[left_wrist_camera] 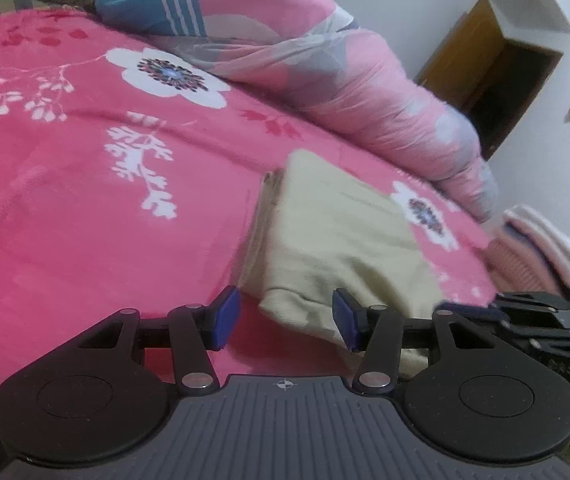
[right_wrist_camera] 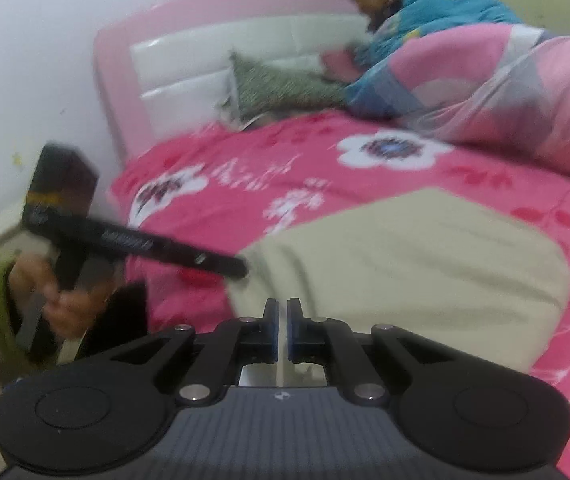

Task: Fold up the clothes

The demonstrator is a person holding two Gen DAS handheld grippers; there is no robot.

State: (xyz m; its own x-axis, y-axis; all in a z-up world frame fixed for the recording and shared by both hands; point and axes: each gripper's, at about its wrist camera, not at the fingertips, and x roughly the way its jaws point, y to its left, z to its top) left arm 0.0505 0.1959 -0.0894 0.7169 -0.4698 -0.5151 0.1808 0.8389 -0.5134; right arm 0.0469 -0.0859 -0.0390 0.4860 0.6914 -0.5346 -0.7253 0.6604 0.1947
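Observation:
A folded cream garment [left_wrist_camera: 337,232] [right_wrist_camera: 405,264] lies on the pink flowered bedspread [left_wrist_camera: 85,184] [right_wrist_camera: 245,168]. My left gripper [left_wrist_camera: 285,320] is open, its blue pads [left_wrist_camera: 227,316] standing wide apart. The garment's near corner reaches into the gap between them, and neither pad presses on it. In the right wrist view the left gripper [right_wrist_camera: 241,268] points at the garment's left corner. My right gripper [right_wrist_camera: 283,328] is shut, pads almost together, over the garment's near edge. Whether cloth is pinched does not show. The left wrist view has the right gripper [left_wrist_camera: 465,310] at the garment's right edge.
A person [right_wrist_camera: 425,4] lies under a pink and blue quilt [left_wrist_camera: 325,60] [right_wrist_camera: 505,92] along the far side of the bed. A green pillow [right_wrist_camera: 281,88] leans at the headboard [right_wrist_camera: 213,52]. A stack of folded clothes [left_wrist_camera: 537,240] sits at the bed's right edge. A hand [right_wrist_camera: 65,300] holds the left gripper.

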